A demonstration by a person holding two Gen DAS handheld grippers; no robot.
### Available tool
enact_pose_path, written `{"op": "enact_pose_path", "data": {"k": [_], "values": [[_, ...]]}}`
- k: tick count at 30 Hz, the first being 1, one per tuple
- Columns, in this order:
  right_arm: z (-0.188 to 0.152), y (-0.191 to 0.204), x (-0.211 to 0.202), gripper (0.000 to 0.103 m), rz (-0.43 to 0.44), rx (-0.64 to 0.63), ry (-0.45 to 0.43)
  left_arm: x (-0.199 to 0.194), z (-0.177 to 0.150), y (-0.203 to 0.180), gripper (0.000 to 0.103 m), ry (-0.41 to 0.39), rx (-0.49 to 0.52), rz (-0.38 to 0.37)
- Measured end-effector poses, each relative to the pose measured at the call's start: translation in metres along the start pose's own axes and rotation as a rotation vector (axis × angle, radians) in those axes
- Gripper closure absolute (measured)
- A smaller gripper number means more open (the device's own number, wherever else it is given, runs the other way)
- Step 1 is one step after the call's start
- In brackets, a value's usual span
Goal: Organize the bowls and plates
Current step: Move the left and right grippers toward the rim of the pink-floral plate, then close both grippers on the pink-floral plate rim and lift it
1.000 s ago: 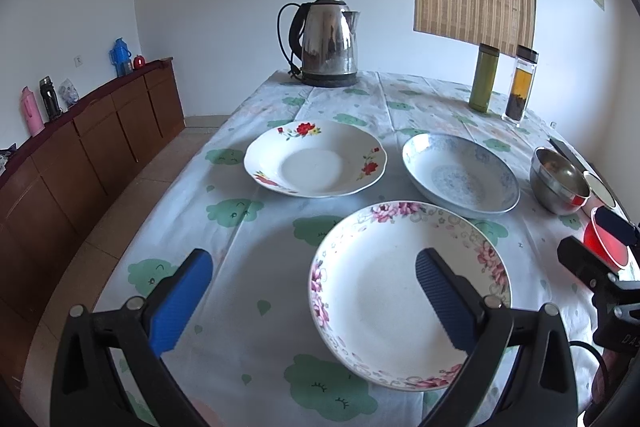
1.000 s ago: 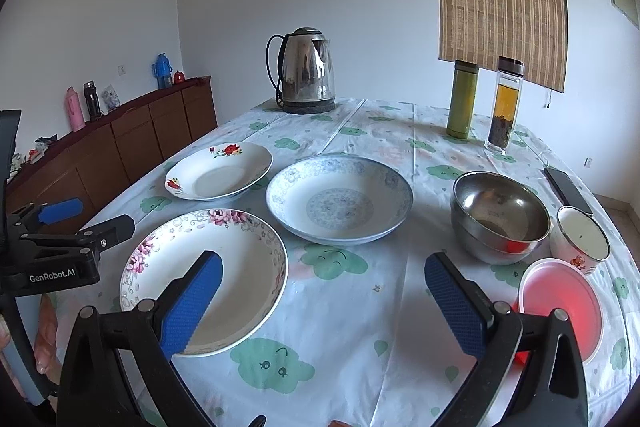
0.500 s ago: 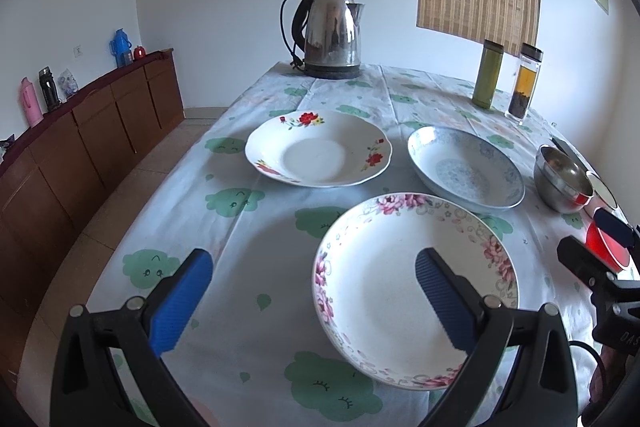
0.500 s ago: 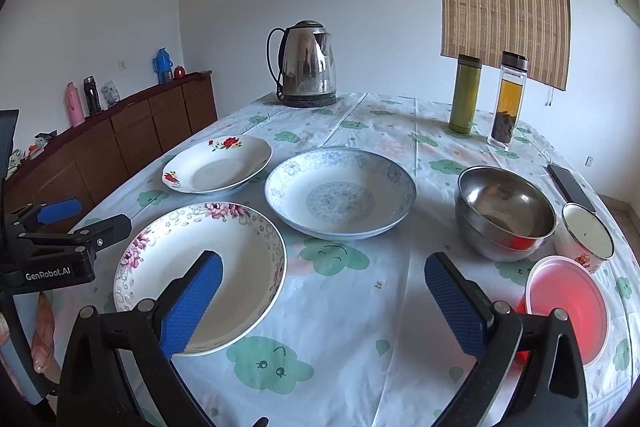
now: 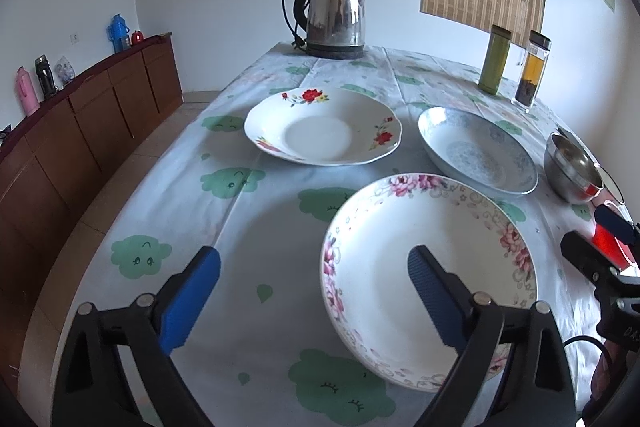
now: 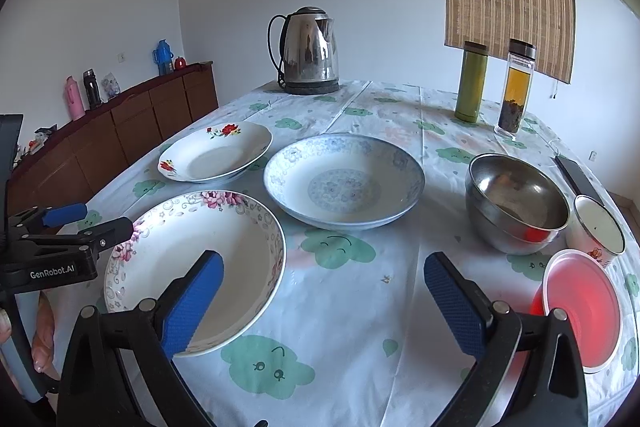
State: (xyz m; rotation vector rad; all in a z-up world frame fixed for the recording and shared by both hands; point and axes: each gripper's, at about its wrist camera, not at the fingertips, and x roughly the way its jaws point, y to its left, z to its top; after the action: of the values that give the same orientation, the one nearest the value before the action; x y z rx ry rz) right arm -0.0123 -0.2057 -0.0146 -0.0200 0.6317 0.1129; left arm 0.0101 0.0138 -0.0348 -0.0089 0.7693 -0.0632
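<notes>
A pink-flowered plate (image 5: 404, 259) (image 6: 224, 247) lies nearest me. Behind it lie a red-flowered plate (image 5: 320, 131) (image 6: 216, 159) and a blue-patterned plate (image 5: 476, 155) (image 6: 344, 183). A steel bowl (image 5: 572, 167) (image 6: 516, 203), a white cup (image 6: 598, 231) and a red bowl (image 6: 580, 307) stand to the right. My left gripper (image 5: 314, 299) is open and empty, its right finger over the pink-flowered plate. My right gripper (image 6: 324, 303) is open and empty above the cloth between the pink-flowered plate and the red bowl.
A steel kettle (image 5: 332, 15) stands at the table's far end. A green flask (image 6: 472, 83) and a tea bottle (image 6: 516, 91) stand at the far right, a dark phone (image 6: 576, 175) beside the steel bowl. A wooden sideboard (image 5: 80, 123) runs along the left wall.
Both grippers have dropped a little and tilted, so the table sits lower in both views. Nothing on the table has moved. Both grippers stay open.
</notes>
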Motion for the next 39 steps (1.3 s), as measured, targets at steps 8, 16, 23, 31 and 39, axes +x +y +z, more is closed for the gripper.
{"op": "enact_pose_path", "data": {"k": [8, 16, 23, 31, 39], "values": [[-0.002, 0.002, 0.008, 0.014, 0.013, -0.001, 0.031, 0.01, 0.0, -0.001, 0.014, 0.035, 0.008, 0.002], [-0.003, 0.005, 0.021, 0.037, 0.046, -0.009, 0.078, 0.019, -0.004, 0.001, 0.033, 0.084, -0.004, -0.013], [-0.007, 0.011, 0.036, 0.054, 0.086, -0.021, 0.139, 0.032, -0.009, -0.002, 0.063, 0.139, 0.002, -0.038], [-0.012, 0.017, 0.049, 0.058, 0.103, -0.042, 0.186, 0.031, -0.012, -0.005, 0.073, 0.128, 0.018, -0.076], [-0.012, 0.024, 0.055, 0.072, 0.129, -0.071, 0.206, 0.031, -0.012, -0.008, 0.081, 0.12, 0.02, -0.113]]}}
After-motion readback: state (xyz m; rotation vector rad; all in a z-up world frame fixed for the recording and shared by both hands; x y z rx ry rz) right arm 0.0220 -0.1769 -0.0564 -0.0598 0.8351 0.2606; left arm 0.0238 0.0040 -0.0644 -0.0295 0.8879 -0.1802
